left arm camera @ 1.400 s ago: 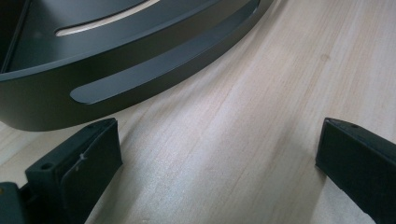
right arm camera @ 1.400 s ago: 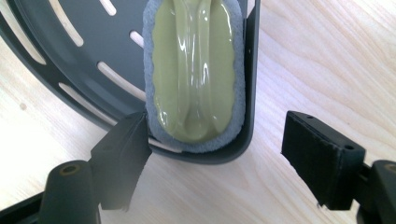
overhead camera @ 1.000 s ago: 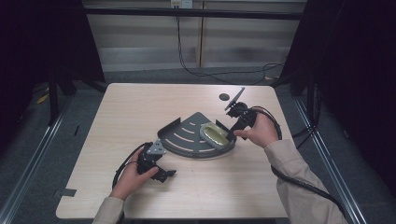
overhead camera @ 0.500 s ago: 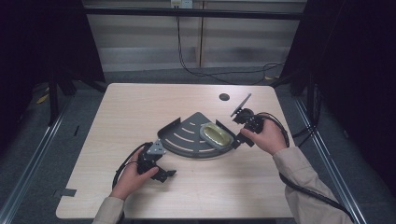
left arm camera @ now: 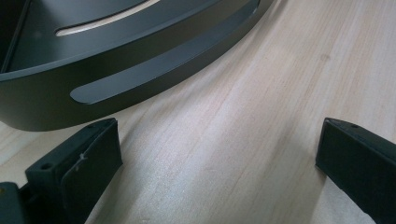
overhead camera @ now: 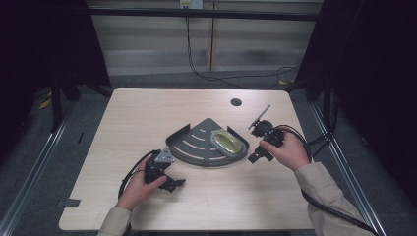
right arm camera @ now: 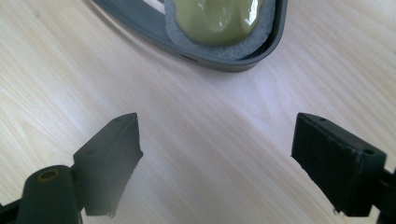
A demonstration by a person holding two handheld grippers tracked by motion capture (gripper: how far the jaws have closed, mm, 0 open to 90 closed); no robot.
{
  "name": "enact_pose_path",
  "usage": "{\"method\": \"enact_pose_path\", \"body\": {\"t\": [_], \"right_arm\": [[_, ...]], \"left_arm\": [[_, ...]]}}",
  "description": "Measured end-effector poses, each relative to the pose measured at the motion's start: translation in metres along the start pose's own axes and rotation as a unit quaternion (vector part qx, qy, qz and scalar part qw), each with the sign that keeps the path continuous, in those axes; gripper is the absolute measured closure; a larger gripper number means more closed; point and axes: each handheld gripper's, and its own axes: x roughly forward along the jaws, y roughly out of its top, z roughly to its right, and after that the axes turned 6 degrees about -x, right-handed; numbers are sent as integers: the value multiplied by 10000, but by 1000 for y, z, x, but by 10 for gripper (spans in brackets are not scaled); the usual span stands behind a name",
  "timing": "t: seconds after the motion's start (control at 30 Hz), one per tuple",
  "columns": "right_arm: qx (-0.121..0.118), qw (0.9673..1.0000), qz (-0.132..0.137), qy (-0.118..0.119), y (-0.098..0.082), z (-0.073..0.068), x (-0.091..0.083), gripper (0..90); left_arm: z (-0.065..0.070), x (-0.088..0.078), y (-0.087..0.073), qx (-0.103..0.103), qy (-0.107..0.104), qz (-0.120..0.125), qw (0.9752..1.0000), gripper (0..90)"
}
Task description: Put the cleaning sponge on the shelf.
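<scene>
— Jaws of the right gripper (right arm camera: 217, 156) stand wide apart, with only bare wood between them. Is it the same at the left?

— Yes. The left gripper (left arm camera: 219, 161) also has its jaws wide, and nothing is between them. In the high view it (overhead camera: 164, 173) lies low on the desk (overhead camera: 137, 118), near the front edge, held by the person's left hand (overhead camera: 142, 184).

— Where is the dark tray?

— The tray (overhead camera: 194, 147) is a grey fan-shaped one with slots in its floor. It sits near the middle of the desk, between the two grippers. From the left gripper view its curved wall (left arm camera: 140, 79) is just ahead of the left jaw, but not touching it.

— And the yellow-green thing?

— The pad (overhead camera: 227, 142) lies inside the tray, at the right corner. In the right gripper view it (right arm camera: 217, 18) looks glossy, with a grey foam border around it. What it is exactly, I cannot tell well from here.

— How close is the right gripper to it?

— The right gripper (overhead camera: 263, 142) is just beside the tray's right corner, apart from it, in the right hand (overhead camera: 290, 152). A small dark round mark (overhead camera: 236, 102) is on the desk farther back.
</scene>
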Motion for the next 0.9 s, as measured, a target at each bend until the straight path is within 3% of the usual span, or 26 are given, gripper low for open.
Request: {"method": "enact_pose_path", "body": {"t": [0.63,0.9], "right_arm": [[98,9998,-22,191,-33,1,14,153],[181,9997,-45,165,-53,4,20,153]], "left_arm": [[0,0,0,-1,0,0,10000,0],[0,0,0,3,2,0,10000,0]]}}
